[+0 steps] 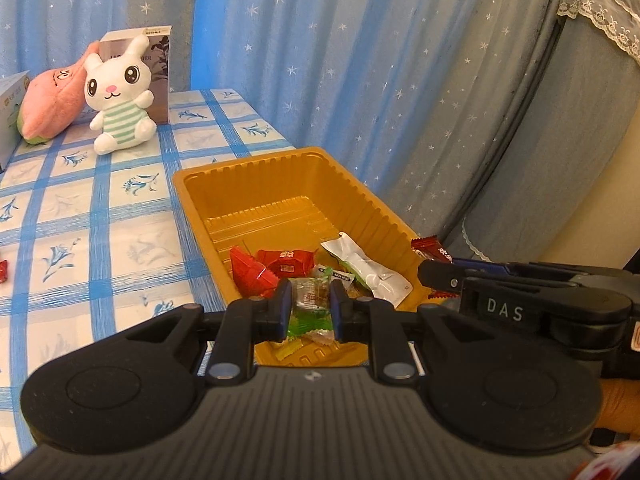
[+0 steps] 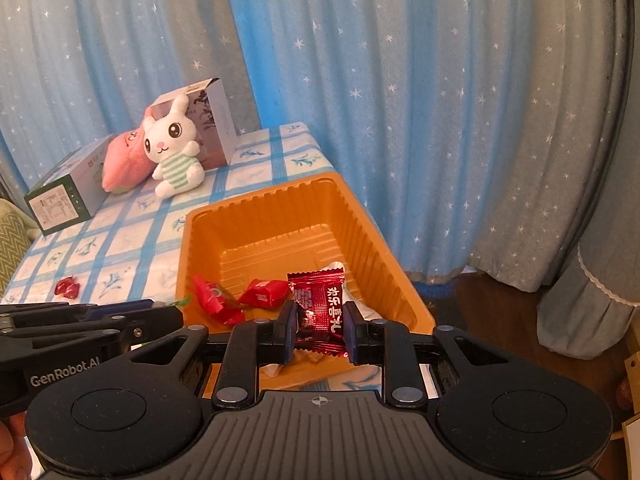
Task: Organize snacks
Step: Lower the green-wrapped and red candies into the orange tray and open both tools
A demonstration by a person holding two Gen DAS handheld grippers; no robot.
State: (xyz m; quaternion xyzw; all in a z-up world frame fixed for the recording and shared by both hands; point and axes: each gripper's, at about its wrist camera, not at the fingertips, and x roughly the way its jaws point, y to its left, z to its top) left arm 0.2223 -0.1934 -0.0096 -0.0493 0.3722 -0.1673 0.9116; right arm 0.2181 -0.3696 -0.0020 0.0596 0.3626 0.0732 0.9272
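Carrying sweets over the ribbed orange plastic tray [image 1: 256, 184] for dropping among those inside: left gripper [image 1: 310, 306] clamped on a clear green-ended candy [image 1: 310, 300], right gripper [image 2: 320, 322] clamped on a dark-red foil sachet [image 2: 318, 300], both at the tray's near end.

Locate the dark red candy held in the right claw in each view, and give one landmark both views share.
Left wrist view: the dark red candy peeks out at the right, just past the orange tray rim, above the right claw's tip.
Right wrist view: bottom centre, pinched in the right claw, over the tray's near end.
Shared landmark: the white plush rabbit at the table's far end.
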